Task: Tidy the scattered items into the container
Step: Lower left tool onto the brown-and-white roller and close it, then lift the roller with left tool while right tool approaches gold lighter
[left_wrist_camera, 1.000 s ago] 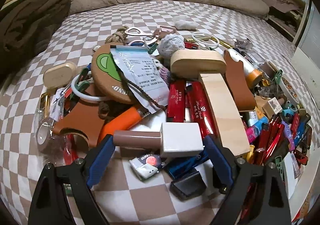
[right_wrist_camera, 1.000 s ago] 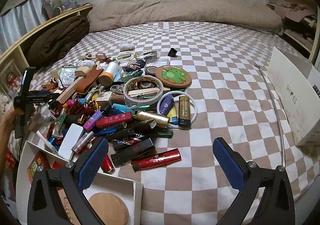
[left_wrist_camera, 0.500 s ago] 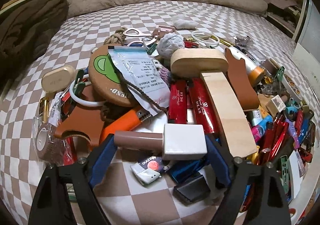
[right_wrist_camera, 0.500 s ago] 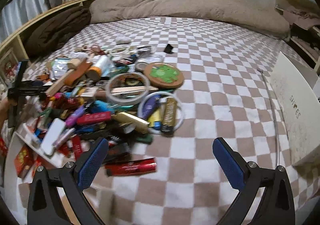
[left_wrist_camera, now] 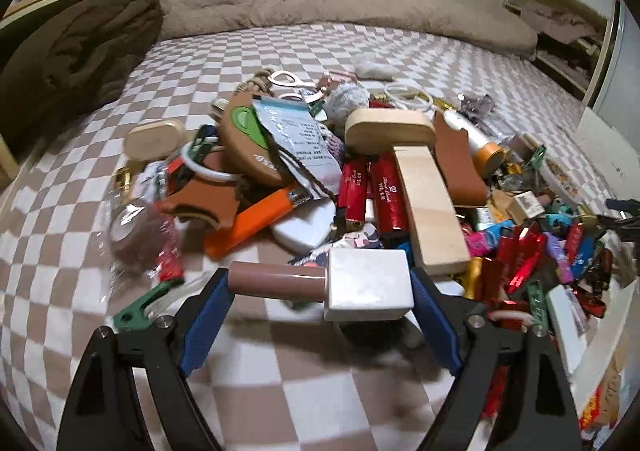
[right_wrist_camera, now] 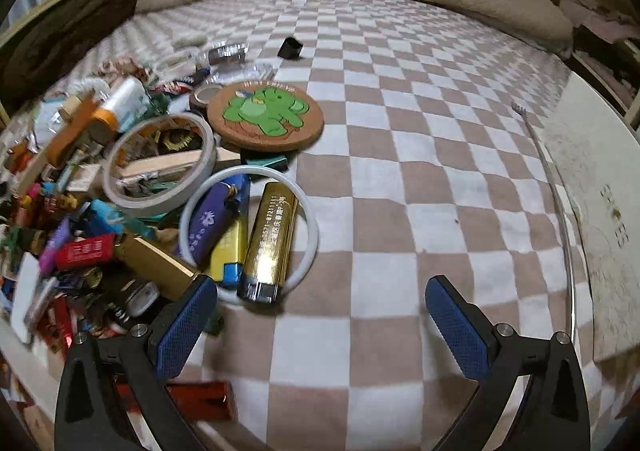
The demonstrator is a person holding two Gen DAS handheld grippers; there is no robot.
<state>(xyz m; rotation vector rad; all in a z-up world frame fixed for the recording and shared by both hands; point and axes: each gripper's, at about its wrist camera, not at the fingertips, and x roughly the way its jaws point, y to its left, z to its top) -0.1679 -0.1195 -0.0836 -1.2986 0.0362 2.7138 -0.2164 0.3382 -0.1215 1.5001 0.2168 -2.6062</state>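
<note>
- The left gripper [left_wrist_camera: 320, 287] grips a lipstick-like tube [left_wrist_camera: 320, 283] crosswise — brown barrel against one blue pad, white square cap against the other — lifted just clear of the checkered bedspread [left_wrist_camera: 200, 63].
- The tube hides whatever lies directly beneath it; only a dark shadow and blurred scraps show there.
- Behind it, the pile of scattered items [left_wrist_camera: 360, 179] overlaps heavily: a paper packet [left_wrist_camera: 296, 139] covers much of a round coaster, and a long wooden block [left_wrist_camera: 428, 211] lies over red lighters [left_wrist_camera: 372, 191].
- The left-wrist view's right edge is cut off and smeared; a white edge [left_wrist_camera: 592, 351] low on that side may be the container, but I cannot tell.
- The right gripper [right_wrist_camera: 320, 311] stands wide open with nothing between its pads, low over bare bedspread just beside a gold lighter [right_wrist_camera: 272, 239] that rests across a white ring [right_wrist_camera: 248, 227].
- Only the right-wrist view shows a green-figured coaster [right_wrist_camera: 266, 117], a tape roll [right_wrist_camera: 158, 163], a small black cap [right_wrist_camera: 291, 48] well apart from the pile, and a large pale panel [right_wrist_camera: 600, 227] along the right rim.
- Its left edge is blurred, so the small items there are hard to make out.
- A red lighter [right_wrist_camera: 200, 399] lies partly hidden behind the right gripper's lower arm.
</note>
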